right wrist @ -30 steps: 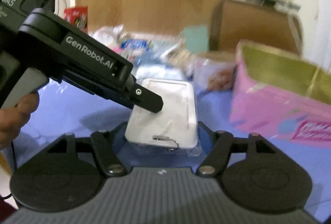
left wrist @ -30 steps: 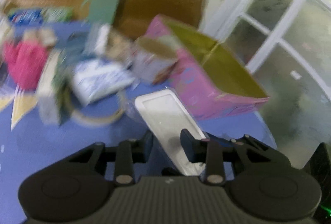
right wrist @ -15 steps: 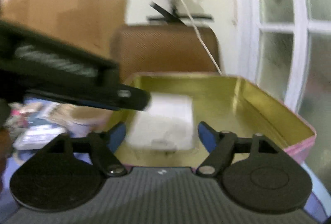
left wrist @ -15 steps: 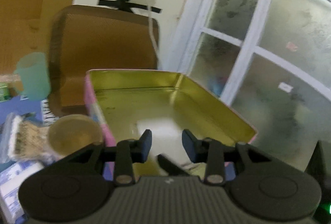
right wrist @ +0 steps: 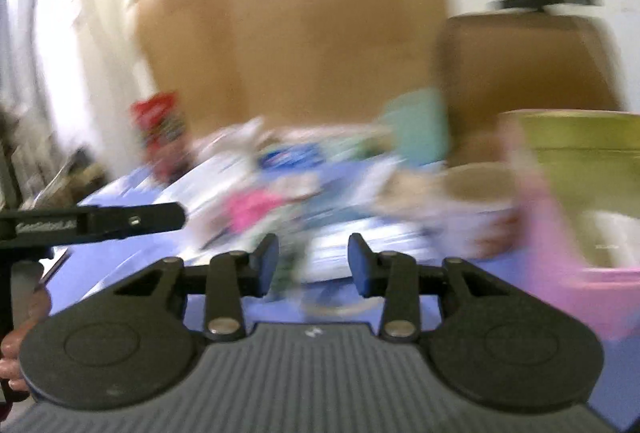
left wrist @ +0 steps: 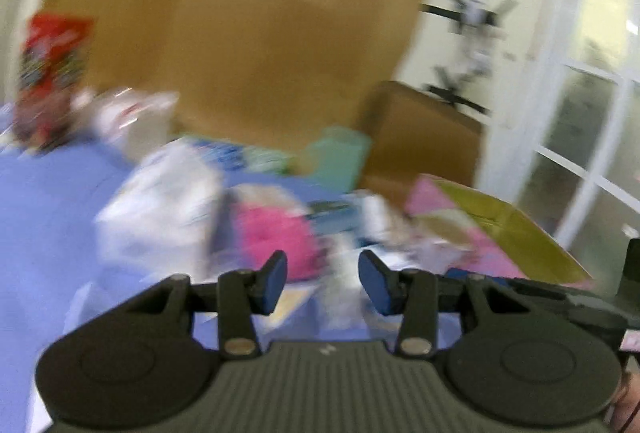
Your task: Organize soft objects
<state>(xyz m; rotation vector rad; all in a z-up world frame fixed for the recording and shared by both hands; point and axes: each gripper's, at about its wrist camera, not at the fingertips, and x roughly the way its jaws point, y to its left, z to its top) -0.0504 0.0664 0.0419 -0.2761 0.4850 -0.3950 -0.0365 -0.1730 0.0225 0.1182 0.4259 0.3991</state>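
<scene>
Step in hand, by judgement: reaching for the next soft thing from the heap. Left gripper (left wrist: 323, 281) spread wide, with nothing between the jaws; right gripper (right wrist: 314, 261) spread likewise and empty. Just ahead of the left gripper, slightly to its left, a pink soft bundle (left wrist: 276, 233), probably fabric or plush, rounded and without firm edges. Further left of it, a white crinkled packet (left wrist: 160, 201), seemingly thin film, glossy in places. Much motion blur in both views, so hard to tell exact outlines or which item touches which. Ahead and to the right of the right gripper, the pink box (right wrist: 560, 265) with a smooth golden inside, rigid and straight-walled, and something white and flat (right wrist: 612, 237) lying on its bottom. Under everything, the bench (left wrist: 40, 217) covered in blue cloth. To do the step well: slow down first and steady the view before choosing. Aim the jaws at the thick middle of the bundle, not at a loose corner. Come down from above and close gently, only enough to gather the material without squashing it. For film packets, pinch across a fold or seam, since likely slippery. Lift straight up, clear of the neighbours, to avoid dragging the heap. Use the other gripper to hold down the neighbouring items if needed.
</scene>
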